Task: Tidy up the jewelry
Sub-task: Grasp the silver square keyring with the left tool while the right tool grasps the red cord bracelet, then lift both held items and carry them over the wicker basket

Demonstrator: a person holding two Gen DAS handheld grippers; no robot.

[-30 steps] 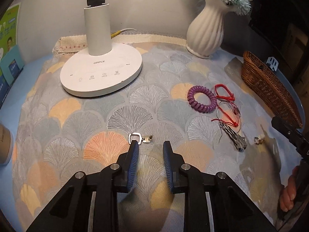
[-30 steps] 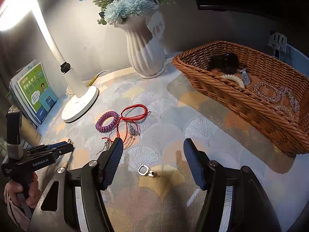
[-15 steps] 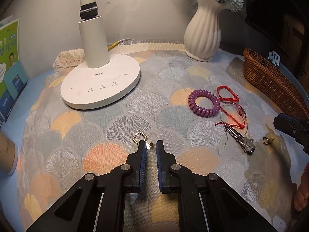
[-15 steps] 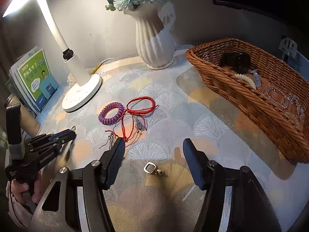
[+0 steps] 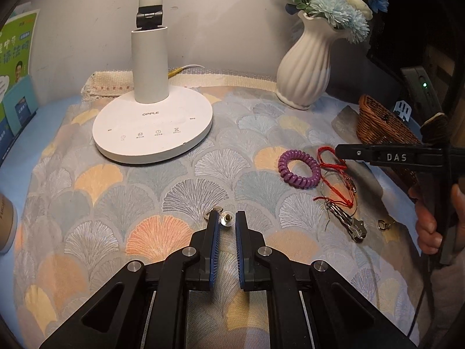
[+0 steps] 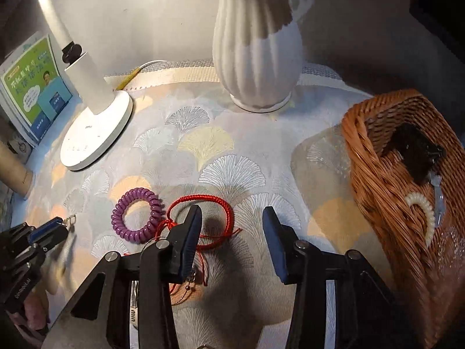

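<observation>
My left gripper (image 5: 227,221) is nearly closed around a small silver earring (image 5: 226,220) at its fingertips; the jaws still show a narrow gap. It also shows in the right wrist view (image 6: 62,226) holding the earring. My right gripper (image 6: 231,218) is open and empty, low over the red cord bracelet (image 6: 225,212), its left finger on the loop. A purple coil hair tie (image 6: 136,216) lies just left of it. A silver clip (image 5: 347,222) and a second small earring (image 5: 383,226) lie on the cloth. The wicker basket (image 6: 377,180) at the right holds a black item, a white coil tie and a clear piece.
A white lamp base (image 5: 152,128) stands at the back left and a white vase (image 6: 255,55) with flowers at the back. Books (image 6: 35,84) lean at the far left. A patterned cloth (image 5: 145,197) covers the table.
My left gripper closed further onto the earring and lifted slightly. My right gripper left the second earring and moved forward over the red bracelet, closer to the vase and basket.
</observation>
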